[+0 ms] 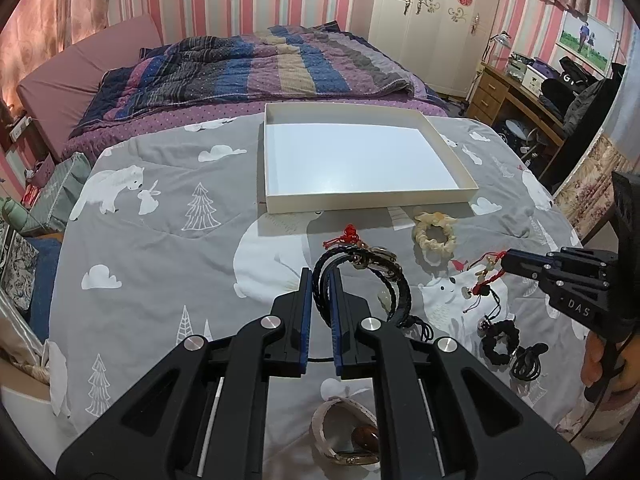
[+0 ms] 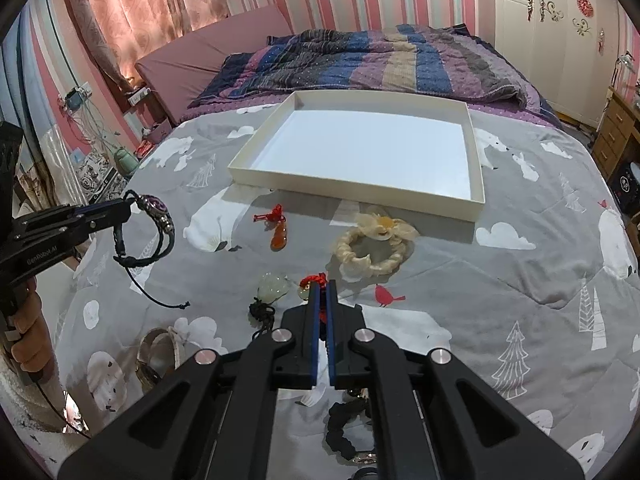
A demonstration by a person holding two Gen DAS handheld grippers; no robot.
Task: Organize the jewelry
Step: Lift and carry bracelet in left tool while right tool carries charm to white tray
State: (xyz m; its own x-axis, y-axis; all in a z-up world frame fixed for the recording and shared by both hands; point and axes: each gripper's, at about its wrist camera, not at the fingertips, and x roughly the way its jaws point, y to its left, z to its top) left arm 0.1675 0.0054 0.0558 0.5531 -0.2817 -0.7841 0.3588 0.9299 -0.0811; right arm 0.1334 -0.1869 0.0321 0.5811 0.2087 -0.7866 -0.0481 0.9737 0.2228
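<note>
My left gripper (image 1: 321, 280) is shut on a black braided bracelet (image 1: 376, 280) with a metal and purple charm and holds it above the bedspread; the right wrist view shows it hanging at the left (image 2: 154, 224). My right gripper (image 2: 322, 292) is shut on a red-corded charm (image 2: 314, 282); it also shows in the left wrist view (image 1: 486, 276). The white tray (image 1: 460, 190) lies empty beyond, also seen in the right wrist view (image 2: 478, 200). A cream scrunchie (image 2: 370, 250), an orange pendant on red cord (image 2: 278, 232) and a pale jade pendant (image 2: 274, 286) lie on the spread.
A black scrunchie (image 1: 500, 342) and black hair ties (image 1: 528, 362) lie right of my left gripper. A watch with a pale strap (image 1: 348, 436) lies under it. The grey bear-print spread (image 1: 160, 240) covers the surface. A striped quilt (image 1: 260, 68) is behind, a desk (image 1: 516, 92) at right.
</note>
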